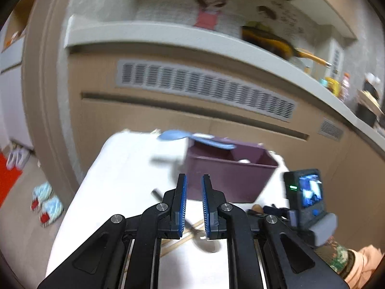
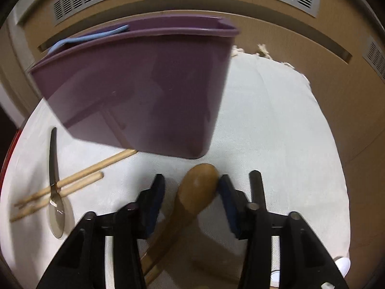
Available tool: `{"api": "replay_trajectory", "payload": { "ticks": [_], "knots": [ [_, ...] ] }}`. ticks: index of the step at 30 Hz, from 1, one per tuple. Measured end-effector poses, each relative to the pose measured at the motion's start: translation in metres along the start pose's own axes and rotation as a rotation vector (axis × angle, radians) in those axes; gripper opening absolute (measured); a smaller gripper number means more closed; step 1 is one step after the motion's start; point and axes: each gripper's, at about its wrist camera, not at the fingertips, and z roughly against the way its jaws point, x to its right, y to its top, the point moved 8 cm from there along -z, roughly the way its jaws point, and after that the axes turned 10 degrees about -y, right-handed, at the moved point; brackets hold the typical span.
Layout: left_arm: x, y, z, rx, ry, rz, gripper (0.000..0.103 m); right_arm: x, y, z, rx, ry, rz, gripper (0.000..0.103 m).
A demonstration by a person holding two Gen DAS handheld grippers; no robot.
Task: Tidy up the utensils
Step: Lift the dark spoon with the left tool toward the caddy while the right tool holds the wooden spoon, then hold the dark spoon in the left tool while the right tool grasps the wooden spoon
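A purple bin (image 1: 228, 175) (image 2: 144, 91) stands on the white cloth. A light blue spoon (image 1: 192, 138) (image 2: 89, 39) rests across its rim and juts out to the left. My left gripper (image 1: 193, 180) is open and empty, raised in front of the bin. My right gripper (image 2: 191, 185) is open around the bowl of a wooden spoon (image 2: 196, 187) lying on the cloth; its right fingertip touches the bowl. A metal spoon (image 2: 56, 207) (image 1: 207, 240) lies under two wooden chopsticks (image 2: 79, 178) (image 1: 190, 231) to the left.
The white cloth (image 2: 276, 144) covers a small table with drop-offs at the left and far edges. A dark utensil handle (image 2: 256, 187) lies right of my right gripper. Cabinet fronts with a vent (image 1: 204, 89) stand behind. Slippers (image 1: 45, 202) lie on the floor left.
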Motion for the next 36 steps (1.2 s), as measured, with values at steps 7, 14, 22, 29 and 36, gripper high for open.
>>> {"api": "replay_trajectory", "payload": {
  "ticks": [7, 14, 22, 29, 36],
  "knots": [
    [-0.06, -0.042, -0.046, -0.254, 0.035, 0.264, 0.029, -0.002, -0.009, 0.025, 0.035, 0.079, 0.064, 0.032],
    [-0.071, -0.069, -0.109, -0.438, 0.052, 0.404, 0.048, 0.0, -0.006, 0.07, 0.142, 0.128, 0.092, 0.032],
    [-0.079, -0.056, -0.158, -0.463, 0.288, 0.273, 0.048, -0.005, -0.01, 0.092, 0.2, 0.126, 0.126, 0.032],
    [-0.065, -0.064, -0.153, -0.439, 0.291, 0.106, 0.017, 0.004, -0.015, 0.103, 0.222, 0.142, 0.112, 0.031],
    [-0.027, -0.068, -0.082, -0.293, 0.125, 0.058, 0.012, 0.013, -0.02, 0.131, 0.285, 0.151, 0.118, 0.028]
  ]
}}
